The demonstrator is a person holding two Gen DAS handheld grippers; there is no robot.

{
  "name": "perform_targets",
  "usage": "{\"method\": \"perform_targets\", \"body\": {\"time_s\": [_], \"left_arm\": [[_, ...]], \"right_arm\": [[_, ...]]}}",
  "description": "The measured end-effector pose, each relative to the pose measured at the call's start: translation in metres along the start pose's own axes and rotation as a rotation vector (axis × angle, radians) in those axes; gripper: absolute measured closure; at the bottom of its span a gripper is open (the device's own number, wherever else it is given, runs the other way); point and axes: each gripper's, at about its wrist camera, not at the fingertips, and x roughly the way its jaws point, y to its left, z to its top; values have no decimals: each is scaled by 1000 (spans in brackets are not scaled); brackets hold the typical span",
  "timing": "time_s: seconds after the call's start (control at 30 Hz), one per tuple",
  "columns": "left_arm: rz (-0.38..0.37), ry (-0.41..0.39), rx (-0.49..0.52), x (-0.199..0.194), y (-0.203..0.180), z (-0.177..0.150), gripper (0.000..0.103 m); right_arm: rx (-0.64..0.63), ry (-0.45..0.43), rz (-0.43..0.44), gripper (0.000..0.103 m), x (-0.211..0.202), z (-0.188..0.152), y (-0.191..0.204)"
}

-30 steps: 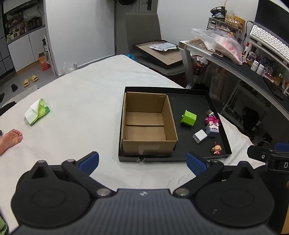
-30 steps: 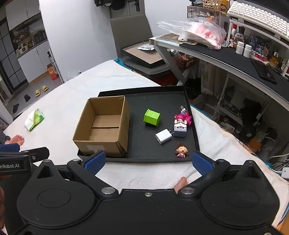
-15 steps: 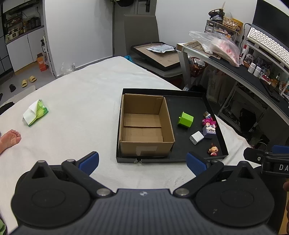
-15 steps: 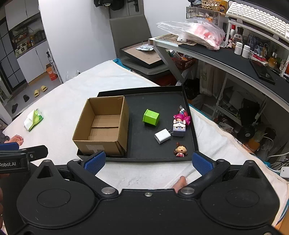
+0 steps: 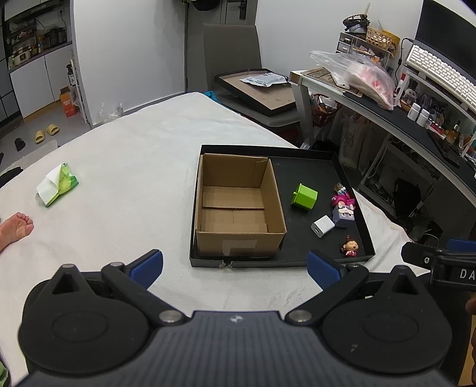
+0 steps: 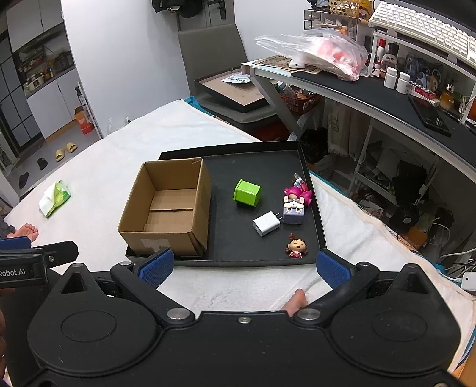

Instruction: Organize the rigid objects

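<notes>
Right wrist view shows the right gripper (image 6: 242, 263), fingers spread and empty, nearest the doll figurine (image 6: 296, 245), just ahead, slightly right of centre.

A matt cardboard box (image 5: 241, 208) sits in a smooth black tray (image 5: 324, 169) on rough white cloth (image 5: 125, 178).

green tissue pkt (image 5: 57, 184) on white sheet (image 5: 125, 178), bare foot (image 5: 16, 227) nearby, kbd (image 6: 422, 26) on shelf, yellow slippers (image 5: 47, 132) on floor

Keyboard (image 6: 422, 23) cut by frame edge
</notes>
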Motion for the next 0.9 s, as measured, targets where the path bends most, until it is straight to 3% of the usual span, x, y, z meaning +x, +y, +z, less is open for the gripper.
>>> {"method": "perform_targets", "body": {"time_s": [0.9], "left_arm": [[14, 11, -5, 10, 6, -6, 1]], "right_arm": [[17, 0, -23, 0, 3, -6, -4]]}}
